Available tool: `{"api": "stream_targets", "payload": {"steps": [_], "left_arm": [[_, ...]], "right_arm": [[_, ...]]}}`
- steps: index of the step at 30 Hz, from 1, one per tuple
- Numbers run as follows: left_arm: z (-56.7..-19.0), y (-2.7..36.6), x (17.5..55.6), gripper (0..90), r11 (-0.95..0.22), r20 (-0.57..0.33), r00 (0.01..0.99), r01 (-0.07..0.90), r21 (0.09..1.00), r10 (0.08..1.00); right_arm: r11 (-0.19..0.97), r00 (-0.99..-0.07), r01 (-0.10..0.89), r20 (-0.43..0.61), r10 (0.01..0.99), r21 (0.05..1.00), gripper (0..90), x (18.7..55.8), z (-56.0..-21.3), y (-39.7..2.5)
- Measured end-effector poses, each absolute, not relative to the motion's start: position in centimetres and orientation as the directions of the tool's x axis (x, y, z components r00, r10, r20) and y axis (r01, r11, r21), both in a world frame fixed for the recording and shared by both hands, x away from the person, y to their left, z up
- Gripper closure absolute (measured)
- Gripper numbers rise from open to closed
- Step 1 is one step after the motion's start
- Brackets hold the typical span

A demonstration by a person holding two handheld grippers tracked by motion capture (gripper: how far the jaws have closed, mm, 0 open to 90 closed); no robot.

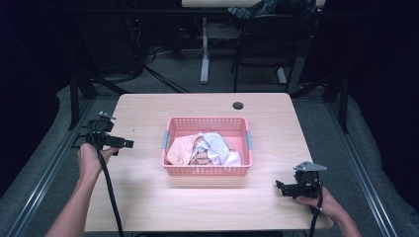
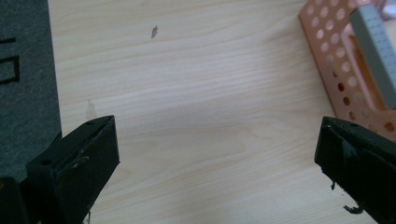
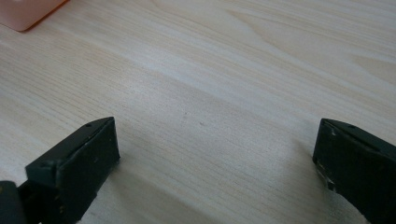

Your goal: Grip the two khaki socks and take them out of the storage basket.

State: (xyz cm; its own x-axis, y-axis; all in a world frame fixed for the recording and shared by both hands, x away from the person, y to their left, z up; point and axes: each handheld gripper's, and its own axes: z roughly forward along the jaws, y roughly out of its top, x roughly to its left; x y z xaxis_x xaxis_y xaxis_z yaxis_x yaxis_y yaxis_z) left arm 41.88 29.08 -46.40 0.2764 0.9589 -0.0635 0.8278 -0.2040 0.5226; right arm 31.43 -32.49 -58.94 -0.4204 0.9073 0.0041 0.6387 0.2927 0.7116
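**A:** so where's the stuff sitting? I see a pink perforated plastic basket [image 1: 206, 170] mid-table on the pale wood-grain table [image 1: 148, 197], with a bundle of peach and white crumpled cloth [image 1: 205, 149] inside it.

**B:** yep, the cloth's fully in the basket, piled toward its near side. The left gripper [image 1: 127, 143] is off to the basket's left, well apart from it, jaws spread wide with just bare table between them. In its own view, the basket's corner [image 2: 334, 70] sits at the upper right.

**A:** and the right gripper [image 1: 279, 187]?

**B:** near the front right of the table, jaws also wide apart, holding nothing.
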Motion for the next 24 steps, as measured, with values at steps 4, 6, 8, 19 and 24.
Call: {"api": "stream_targets", "payload": {"steps": [4, 6, 8, 19, 24], "left_arm": [[-45.9, 27.9, 42.0, 0.0, -0.222, -0.056, 0.297, 0.813, 0.539, 0.953], [-45.7, 27.4, 42.1, 0.0, -0.229, -0.062, 0.309, 0.810, 0.539, 0.949], [-45.4, 26.9, 42.2, 0.0, -0.238, -0.059, 0.320, 0.805, 0.544, 0.946], [-44.5, 23.5, 43.1, 0.0, -0.289, -0.059, 0.386, 0.775, 0.563, 0.921], [-44.3, 22.0, 43.4, 0.0, -0.310, -0.073, 0.420, 0.765, 0.564, 0.905]], "right_arm": [[0.292, -0.419, 0.639, 0.003, 0.908, 0.711, 0.0, 31.4, -58.9, -32.5], [0.292, -0.420, 0.640, 0.005, 0.908, 0.711, 0.0, 31.4, -58.9, -32.5], [0.292, -0.420, 0.640, 0.005, 0.908, 0.711, 0.0, 31.4, -58.9, -32.5], [0.293, -0.422, 0.639, 0.006, 0.907, 0.711, 0.0, 31.4, -58.9, -32.5], [0.292, -0.422, 0.639, 0.007, 0.907, 0.712, 0.0, 31.4, -58.9, -32.5]]}}
